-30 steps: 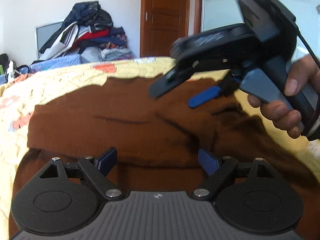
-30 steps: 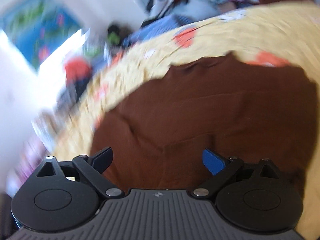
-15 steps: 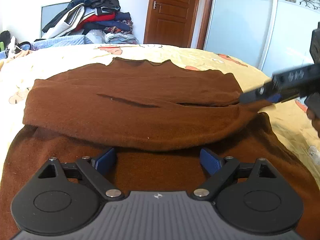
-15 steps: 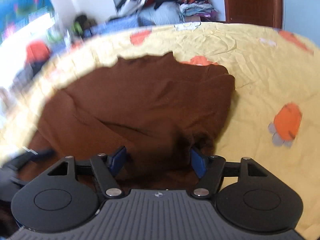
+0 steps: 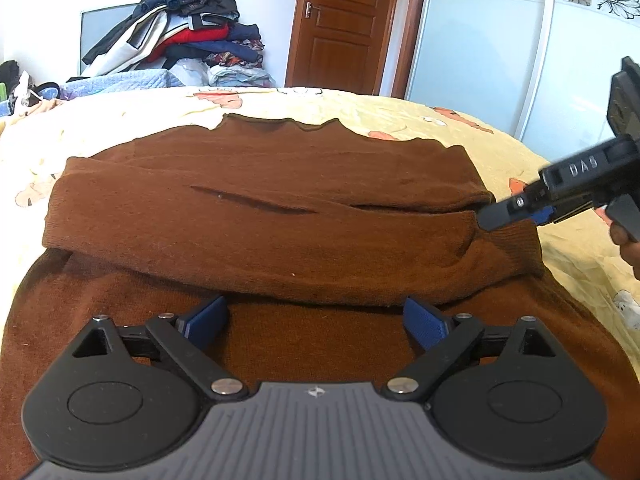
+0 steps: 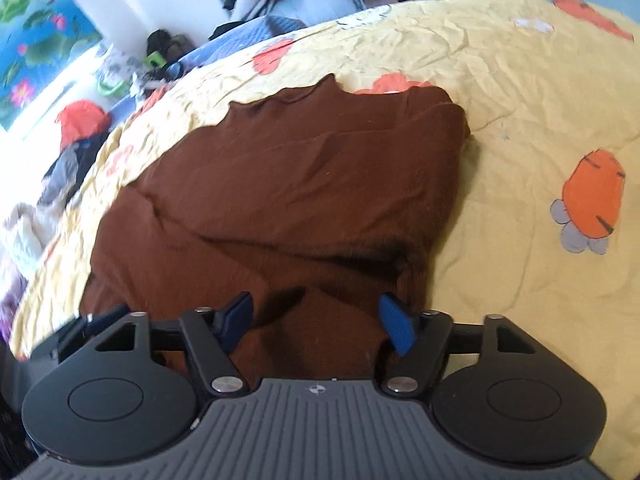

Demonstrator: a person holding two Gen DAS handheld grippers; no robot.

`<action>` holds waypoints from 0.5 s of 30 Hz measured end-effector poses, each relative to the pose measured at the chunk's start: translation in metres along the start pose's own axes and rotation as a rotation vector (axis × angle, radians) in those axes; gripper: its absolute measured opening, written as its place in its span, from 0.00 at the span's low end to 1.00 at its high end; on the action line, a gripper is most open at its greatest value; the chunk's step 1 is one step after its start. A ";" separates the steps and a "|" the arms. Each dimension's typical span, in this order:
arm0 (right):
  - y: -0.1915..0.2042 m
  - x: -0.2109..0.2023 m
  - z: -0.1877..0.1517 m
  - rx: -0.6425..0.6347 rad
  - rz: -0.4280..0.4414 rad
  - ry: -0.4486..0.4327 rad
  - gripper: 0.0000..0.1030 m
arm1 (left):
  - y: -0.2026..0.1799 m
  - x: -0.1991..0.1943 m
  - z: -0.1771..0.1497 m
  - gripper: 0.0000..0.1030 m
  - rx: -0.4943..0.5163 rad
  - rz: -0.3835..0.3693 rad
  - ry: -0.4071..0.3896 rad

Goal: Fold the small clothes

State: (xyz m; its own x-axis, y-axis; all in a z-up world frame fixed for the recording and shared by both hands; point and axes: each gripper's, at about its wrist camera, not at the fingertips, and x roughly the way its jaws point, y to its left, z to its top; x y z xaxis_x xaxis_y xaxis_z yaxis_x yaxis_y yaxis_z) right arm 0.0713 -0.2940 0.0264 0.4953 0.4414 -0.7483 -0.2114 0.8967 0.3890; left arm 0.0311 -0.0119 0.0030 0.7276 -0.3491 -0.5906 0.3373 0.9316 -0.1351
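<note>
A brown sweater lies spread on a yellow bedsheet, one sleeve folded across its chest. My left gripper hovers over the near part of the sweater. Its jaws are opening and wide apart, with cloth below them and nothing gripped. My right gripper sits at the sweater's right edge by the sleeve end, held by a person's hand. In the right wrist view the right gripper is closing with brown sweater cloth lying between its blue pads, which stand apart from it.
Yellow bedsheet with orange prints stretches to the right of the sweater. A pile of clothes is stacked beyond the bed's far edge, beside a wooden door and a pale sliding wardrobe door. More clutter lies off the bed's left side.
The right gripper swung from above the sweater's middle out to its right edge and narrowed its jaws. The left gripper stayed over the near part and opened slightly.
</note>
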 end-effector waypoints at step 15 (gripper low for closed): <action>0.009 -0.024 0.042 -0.126 0.060 -0.098 0.14 | 0.083 -0.048 0.048 0.94 -0.048 0.204 -0.209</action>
State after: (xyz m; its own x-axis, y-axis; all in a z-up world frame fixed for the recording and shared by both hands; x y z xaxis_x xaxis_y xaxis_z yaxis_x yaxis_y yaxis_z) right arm 0.0931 -0.2976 0.0705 0.5571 0.4946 -0.6671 -0.3439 0.8686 0.3568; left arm 0.0531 0.0771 0.0583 0.8865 -0.1623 -0.4334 0.1463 0.9867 -0.0703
